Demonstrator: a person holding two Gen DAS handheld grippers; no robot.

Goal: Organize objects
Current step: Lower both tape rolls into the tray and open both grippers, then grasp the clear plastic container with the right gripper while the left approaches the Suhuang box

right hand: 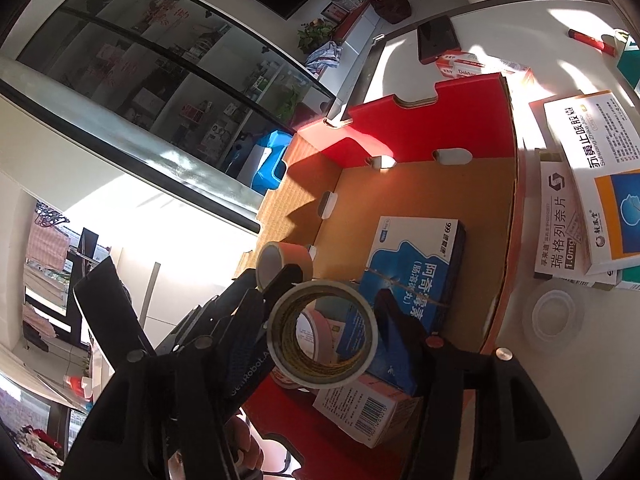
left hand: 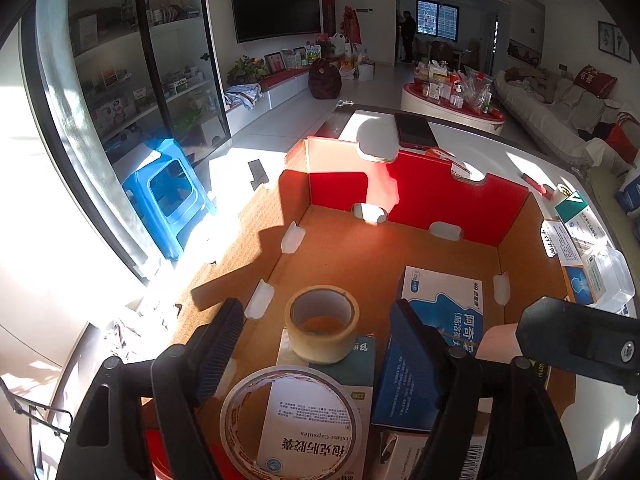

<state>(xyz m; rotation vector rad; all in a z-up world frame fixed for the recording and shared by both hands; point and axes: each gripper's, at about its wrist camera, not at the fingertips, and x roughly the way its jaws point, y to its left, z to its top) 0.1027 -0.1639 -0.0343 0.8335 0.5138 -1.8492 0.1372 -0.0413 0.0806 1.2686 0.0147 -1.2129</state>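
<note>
- Left gripper: jaws spread wide, gripping nothing; a beige tape roll stands between them, untouched, on a box inside the cardboard tray.
- Right gripper: jaws parted; whether its pads press the clear tape roll is unclear.
- Boxes beneath are cut off.

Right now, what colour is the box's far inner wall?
Red, above a brown cardboard floor. The far wall shows best in the left wrist view.
</note>
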